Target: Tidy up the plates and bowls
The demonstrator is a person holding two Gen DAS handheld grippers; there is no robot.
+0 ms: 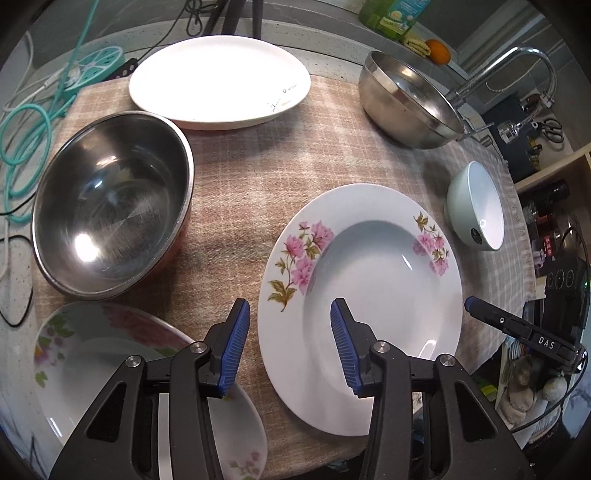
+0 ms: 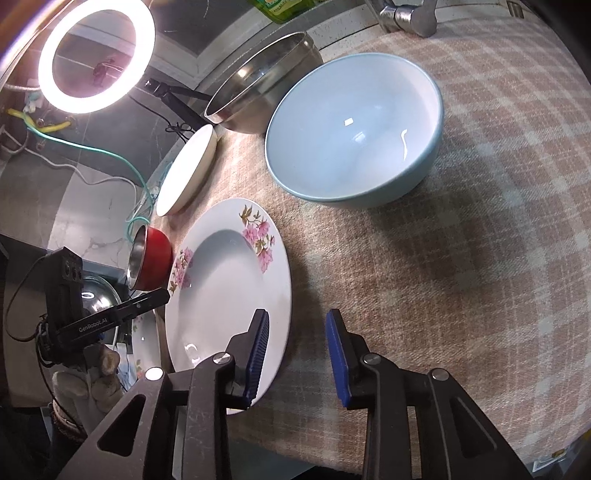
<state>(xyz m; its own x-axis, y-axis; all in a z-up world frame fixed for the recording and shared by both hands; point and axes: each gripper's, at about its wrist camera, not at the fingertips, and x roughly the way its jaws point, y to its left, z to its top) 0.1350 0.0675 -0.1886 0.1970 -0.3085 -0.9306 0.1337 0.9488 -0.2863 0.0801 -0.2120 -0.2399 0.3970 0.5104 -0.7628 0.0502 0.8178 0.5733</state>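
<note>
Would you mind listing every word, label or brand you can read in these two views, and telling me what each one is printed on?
"DAS": on the side of the right gripper, seen in the left wrist view.
"GenRobot.AI": on the side of the left gripper, seen in the right wrist view.
Green bottle label at the back: print too blurred to read.
Dark bottles and packages on the shelf at right: labels too small to read.

Both grippers (left [image 1: 289, 341], right [image 2: 297, 356]) spread, empty.
</note>
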